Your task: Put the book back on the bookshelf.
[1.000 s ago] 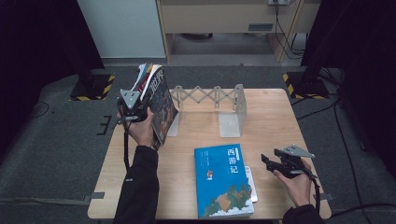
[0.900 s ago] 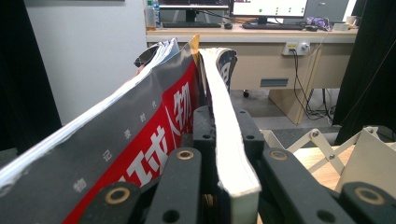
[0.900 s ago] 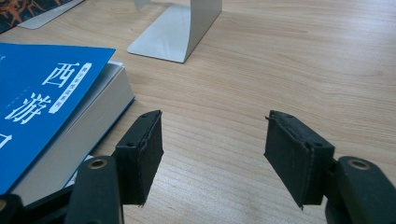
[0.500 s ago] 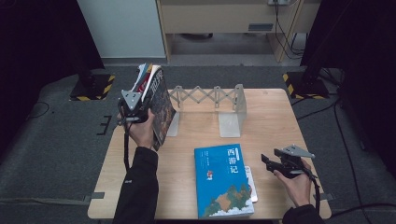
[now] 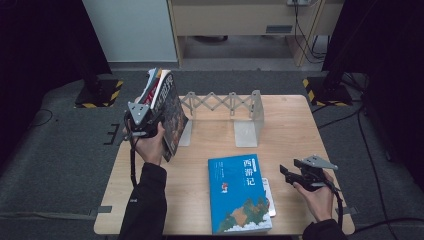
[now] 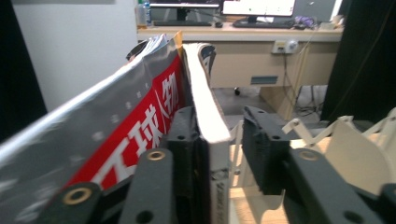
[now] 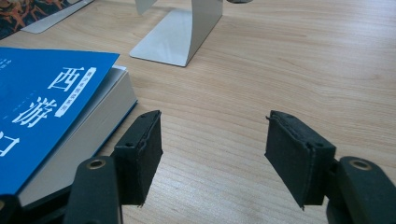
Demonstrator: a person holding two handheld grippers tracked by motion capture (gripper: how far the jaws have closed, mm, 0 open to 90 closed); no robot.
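Note:
A stack of books (image 5: 167, 112) stands upright at the left end of the metal folding book rack (image 5: 225, 106). My left gripper (image 5: 145, 122) is at the stack's near edge. Its jaws have just been opening: in the left gripper view the left jaw lies against a thick book (image 6: 208, 116), which is still between the jaws, and the right jaw stands clear of it. Beside that book is a grey and red magazine (image 6: 116, 135). A blue book (image 5: 240, 192) lies flat at the table's front. My right gripper (image 5: 286, 173) rests open just right of the blue book (image 7: 51, 93), nothing between its jaws.
The rack's right end plate (image 7: 182, 32) stands on the wooden table (image 5: 295, 125) behind the blue book. A thin white item (image 5: 268, 197) pokes out from under the blue book's right edge. Bare wood lies right of the rack.

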